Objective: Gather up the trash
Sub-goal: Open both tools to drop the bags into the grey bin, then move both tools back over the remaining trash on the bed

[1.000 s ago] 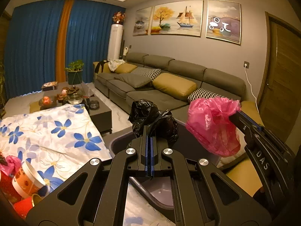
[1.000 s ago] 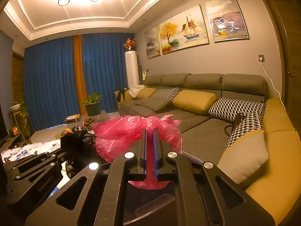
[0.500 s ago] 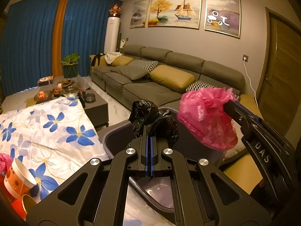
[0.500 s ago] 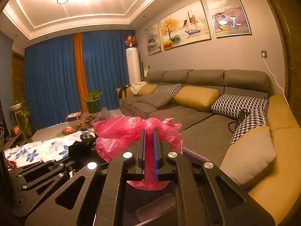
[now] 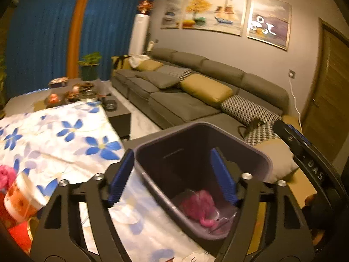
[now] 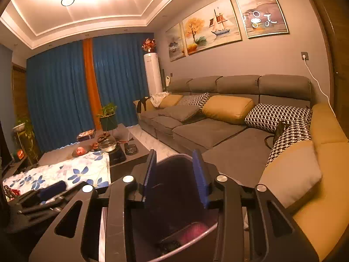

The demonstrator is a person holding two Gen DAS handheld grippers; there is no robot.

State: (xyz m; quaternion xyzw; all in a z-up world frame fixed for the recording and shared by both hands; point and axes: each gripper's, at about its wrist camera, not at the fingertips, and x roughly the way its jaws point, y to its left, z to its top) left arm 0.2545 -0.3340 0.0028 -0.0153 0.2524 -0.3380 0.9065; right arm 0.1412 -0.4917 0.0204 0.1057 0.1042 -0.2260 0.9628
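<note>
Fingers [image 5: 222, 174] on both your grippers just popped open and empty; the pink bag [image 5: 199, 205] landed in the bin [image 5: 250, 152], black bag likely too.

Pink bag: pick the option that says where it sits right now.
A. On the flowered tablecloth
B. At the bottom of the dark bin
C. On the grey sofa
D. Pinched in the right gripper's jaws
B. The pink bag lies on the floor of the dark bin, and the right gripper has just been opening, with nothing between its pads.
</note>
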